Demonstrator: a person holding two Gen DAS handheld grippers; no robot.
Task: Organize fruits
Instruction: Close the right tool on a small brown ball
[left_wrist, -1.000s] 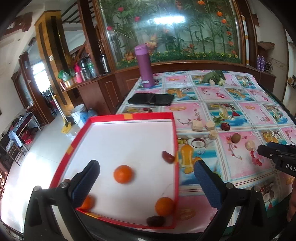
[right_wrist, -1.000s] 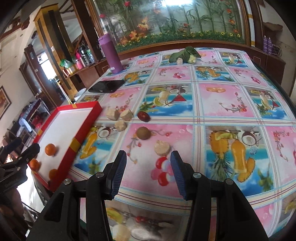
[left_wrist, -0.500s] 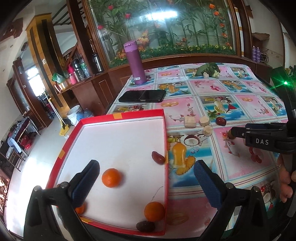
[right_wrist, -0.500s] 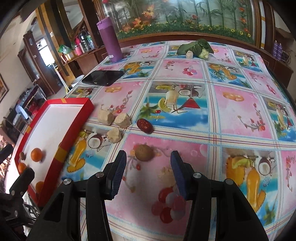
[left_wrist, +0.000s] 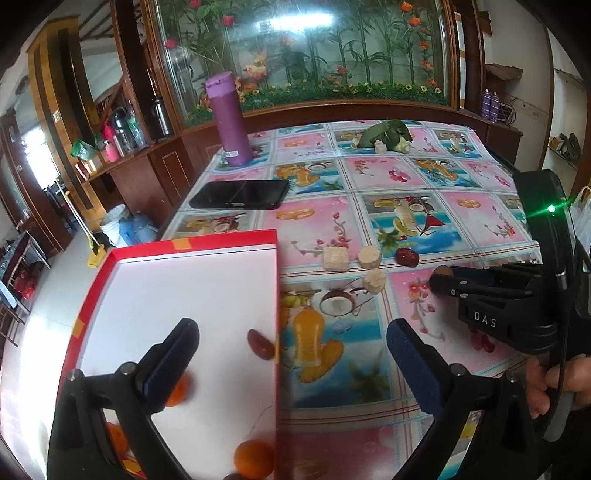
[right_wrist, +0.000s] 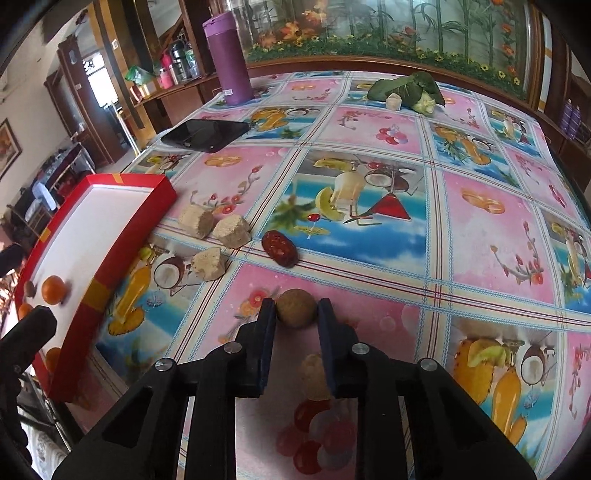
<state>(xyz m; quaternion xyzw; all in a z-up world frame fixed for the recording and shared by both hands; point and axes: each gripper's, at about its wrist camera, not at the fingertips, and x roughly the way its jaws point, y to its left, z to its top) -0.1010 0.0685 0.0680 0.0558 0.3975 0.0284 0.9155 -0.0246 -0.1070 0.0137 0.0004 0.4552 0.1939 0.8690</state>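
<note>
My right gripper (right_wrist: 296, 314) has its fingertips on either side of a round brown fruit (right_wrist: 296, 312) on the tablecloth; its tips also show in the left wrist view (left_wrist: 443, 277). A red date (right_wrist: 279, 248) and three pale cut chunks (right_wrist: 213, 261) lie just beyond it. Another pale piece (right_wrist: 314, 376) lies between the right fingers, nearer the camera. My left gripper (left_wrist: 291, 354) is open and empty over the near right edge of the red tray (left_wrist: 184, 244). The tray holds oranges (left_wrist: 255, 459) and a date (left_wrist: 260, 344).
A black phone (left_wrist: 240, 199) lies beyond the tray. A purple bottle (left_wrist: 228, 118) stands at the far left of the table. Green leafy vegetables (left_wrist: 386, 133) sit at the far side. The table's left edge drops to the floor.
My right gripper moved forward and narrowed around the round brown fruit. My left gripper drifted right, so the tray now sits further left in its view.
</note>
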